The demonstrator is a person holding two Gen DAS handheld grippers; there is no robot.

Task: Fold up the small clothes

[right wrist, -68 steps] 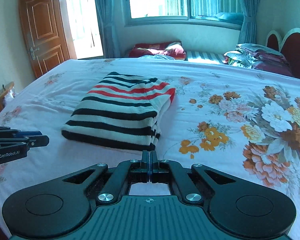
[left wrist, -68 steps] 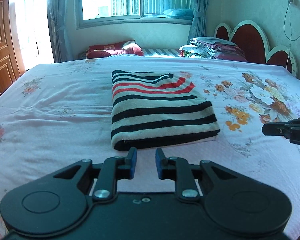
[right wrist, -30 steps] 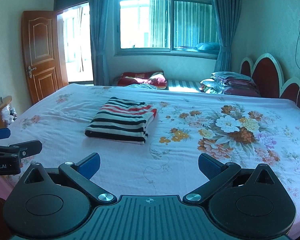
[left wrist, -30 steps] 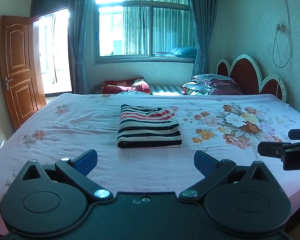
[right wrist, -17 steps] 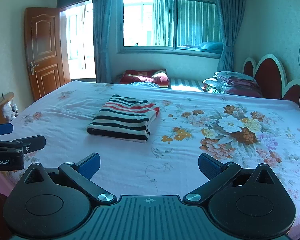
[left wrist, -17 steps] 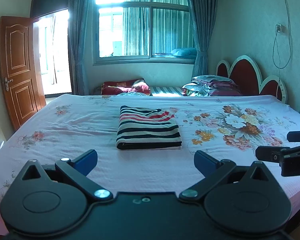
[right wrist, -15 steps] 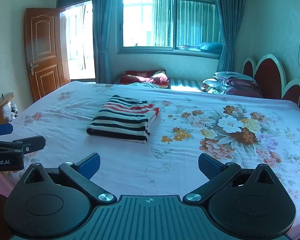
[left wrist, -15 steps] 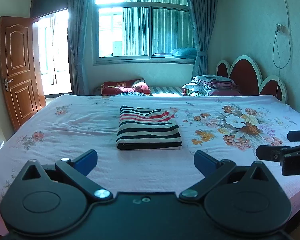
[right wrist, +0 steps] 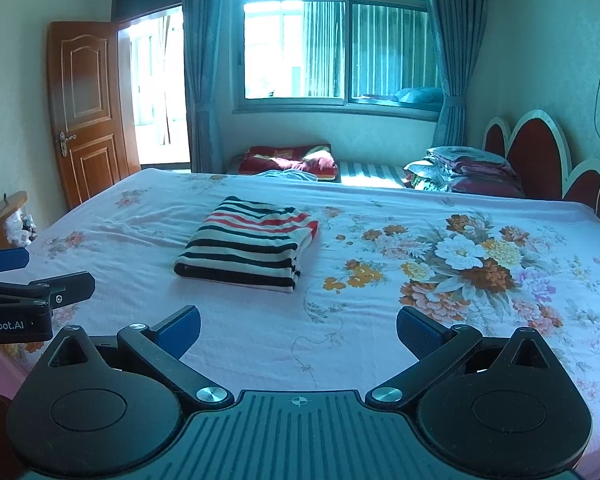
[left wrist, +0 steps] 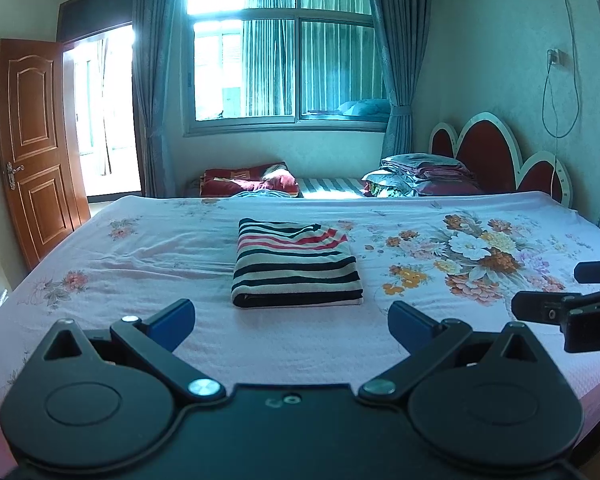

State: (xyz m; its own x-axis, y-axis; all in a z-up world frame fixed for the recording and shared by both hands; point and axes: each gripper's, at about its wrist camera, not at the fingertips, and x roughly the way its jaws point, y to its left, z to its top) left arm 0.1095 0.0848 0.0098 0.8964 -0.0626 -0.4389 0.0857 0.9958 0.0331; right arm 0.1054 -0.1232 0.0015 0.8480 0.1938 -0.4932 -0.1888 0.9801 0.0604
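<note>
A striped garment (left wrist: 296, 266), black, white and red, lies folded into a flat rectangle on the pink floral bedsheet (left wrist: 148, 248); it also shows in the right wrist view (right wrist: 248, 244). My left gripper (left wrist: 292, 322) is open wide and empty, held back near the bed's front edge, well short of the garment. My right gripper (right wrist: 298, 330) is also open wide and empty, to the right of the left one. Each gripper shows at the edge of the other's view, the right gripper (left wrist: 568, 304) and the left gripper (right wrist: 32, 276).
Folded bedding (left wrist: 420, 176) and a red pillow (left wrist: 248, 178) lie at the far side by the headboard (left wrist: 496, 160). A wooden door (right wrist: 86, 112) stands open at the left. A wooden piece of furniture (right wrist: 0, 212) stands beside the bed's left edge.
Both grippers pulled back from the folded garment and opened wide; the right was shut 2.3 s ago. Over the last second they have barely moved.
</note>
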